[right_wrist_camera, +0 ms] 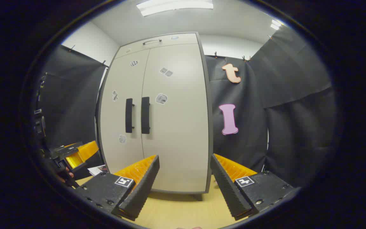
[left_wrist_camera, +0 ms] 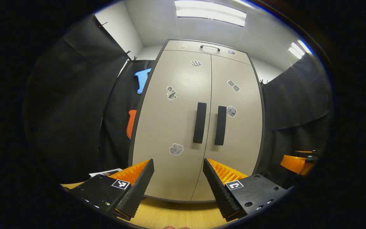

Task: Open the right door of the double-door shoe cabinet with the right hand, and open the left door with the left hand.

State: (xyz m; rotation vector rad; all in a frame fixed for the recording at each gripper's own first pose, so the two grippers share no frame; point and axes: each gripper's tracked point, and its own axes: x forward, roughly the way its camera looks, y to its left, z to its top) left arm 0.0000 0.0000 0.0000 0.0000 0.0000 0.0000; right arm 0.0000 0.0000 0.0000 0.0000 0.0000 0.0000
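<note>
- I see the shoe cabinet (left_wrist_camera: 176,127) upright on the wooden tabletop (left_wrist_camera: 176,216), both doors shut.
- My left tongs (left_wrist_camera: 178,173) and right tongs (right_wrist_camera: 184,170) gape wide, holding nothing, apart from the handles (left_wrist_camera: 199,122).

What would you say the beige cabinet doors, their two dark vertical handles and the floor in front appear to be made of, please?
Beige cabinet doors: probably matte laminated board, with a soft ceiling-light sheen. Dark vertical handles: matte black, plastic or coated metal; cannot tell. Floor: light wood-look board with faint grain lines.
</note>
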